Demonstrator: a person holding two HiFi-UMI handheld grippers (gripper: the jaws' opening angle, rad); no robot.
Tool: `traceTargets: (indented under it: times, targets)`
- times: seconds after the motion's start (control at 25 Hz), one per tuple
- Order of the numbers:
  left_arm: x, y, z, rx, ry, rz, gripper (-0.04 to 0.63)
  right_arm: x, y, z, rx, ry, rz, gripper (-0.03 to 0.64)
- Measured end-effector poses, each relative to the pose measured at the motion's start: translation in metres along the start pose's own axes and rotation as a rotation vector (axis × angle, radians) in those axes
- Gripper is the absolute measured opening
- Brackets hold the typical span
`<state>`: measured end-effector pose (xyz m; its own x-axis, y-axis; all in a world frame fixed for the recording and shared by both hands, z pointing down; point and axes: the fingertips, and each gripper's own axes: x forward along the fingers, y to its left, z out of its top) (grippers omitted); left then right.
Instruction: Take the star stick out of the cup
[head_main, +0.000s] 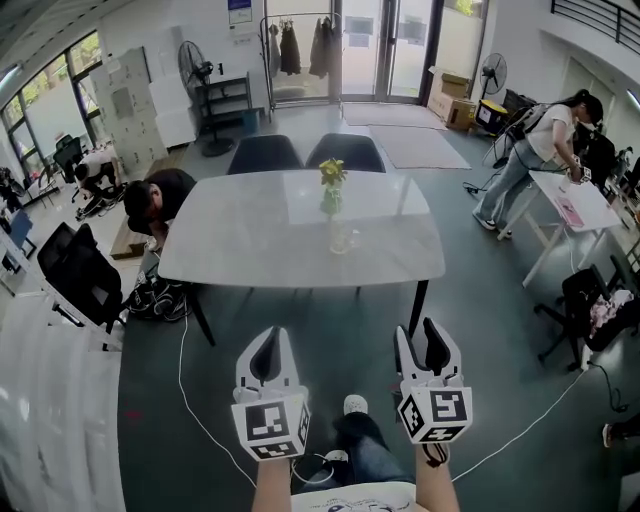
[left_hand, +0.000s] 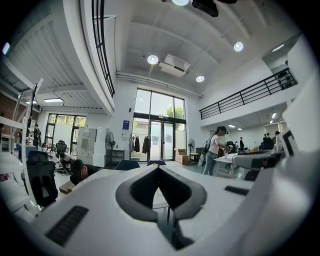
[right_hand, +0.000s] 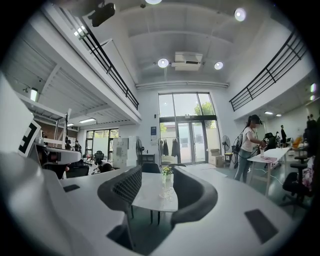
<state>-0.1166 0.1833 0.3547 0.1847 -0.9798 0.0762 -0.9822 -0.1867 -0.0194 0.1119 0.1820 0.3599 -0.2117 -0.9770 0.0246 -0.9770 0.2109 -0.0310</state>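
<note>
Left gripper (head_main: 268, 345) clenched, right gripper (head_main: 421, 345) parted, both empty.
Reach not begun: next, approach the far table (head_main: 240, 235) and pinch the star stick (head_main: 331, 178) above its glass cup (head_main: 342, 240).

The star stick (head_main: 332, 173) is too small to tell its shape; the cup (head_main: 341, 238) shows only faintly

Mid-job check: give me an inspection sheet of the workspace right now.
Surface: white table, pale marbled top.
Job's things: clear cup near table centre, star stick standing in it.
Clutter: nothing seen.
Grippers: left gripper shut, empty; right gripper open, empty; both short of the table.
Cables: white cable on floor.
Surroundings: two chairs behind table; crouching person left; standing person right.
</note>
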Motion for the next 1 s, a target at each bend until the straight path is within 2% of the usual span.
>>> traceTargets:
  times: [0.28,1.0]
  targets:
    - [0.030,-0.001,-0.003,0.000,0.009,0.012,0.000,0.033,-0.010,-0.004,0.008,0.005,0.020,0.207]
    - [0.173,-0.010,0.024,0.023,0.004,0.079,0.000,0.182,-0.080,0.013,0.029,-0.008,0.091,0.207]
